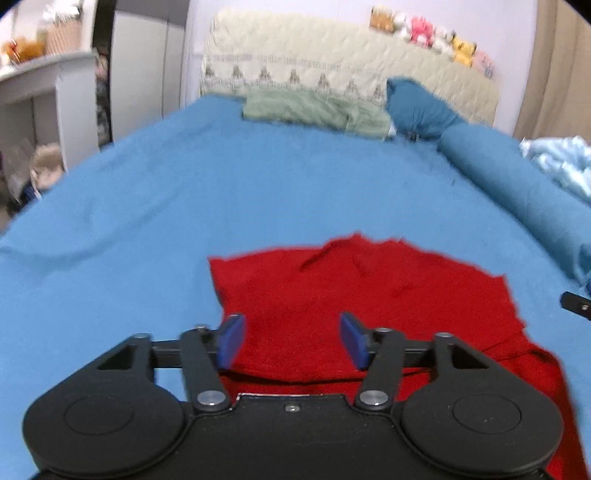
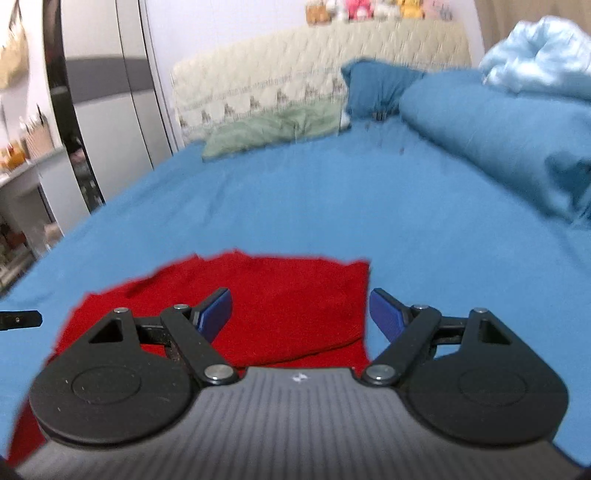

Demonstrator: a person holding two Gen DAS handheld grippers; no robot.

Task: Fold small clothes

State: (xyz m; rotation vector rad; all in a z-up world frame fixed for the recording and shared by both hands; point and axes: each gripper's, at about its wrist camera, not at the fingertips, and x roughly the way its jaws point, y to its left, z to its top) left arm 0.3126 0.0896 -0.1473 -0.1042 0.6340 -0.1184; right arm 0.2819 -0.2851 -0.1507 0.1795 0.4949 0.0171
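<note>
On the bed: a blue sheet (image 1: 184, 192) covers the bed, and the red garment (image 1: 369, 295) lies on it at the near edge.
Red garment: spread fairly flat with a few creases; a fold runs along its near part, just ahead of both tools.
Left tongs (image 1: 291, 339): spread wide, holding nothing, blue pads (image 1: 231, 341) above the garment's near-left part; contact with the cloth cannot be told.
Right tongs (image 2: 301, 314): spread wide, holding nothing, straddling the garment's right edge, one pad over red cloth, the other over the sheet.
Far end: green cloth (image 1: 314, 110) and a dark blue pillow (image 1: 417, 107) lie against the quilted headboard (image 1: 332, 62), with plush toys (image 1: 424, 29) on top.
Right side: a rolled blue duvet (image 2: 498, 129) with a pale blue blanket (image 2: 539, 55) behind it.
</note>
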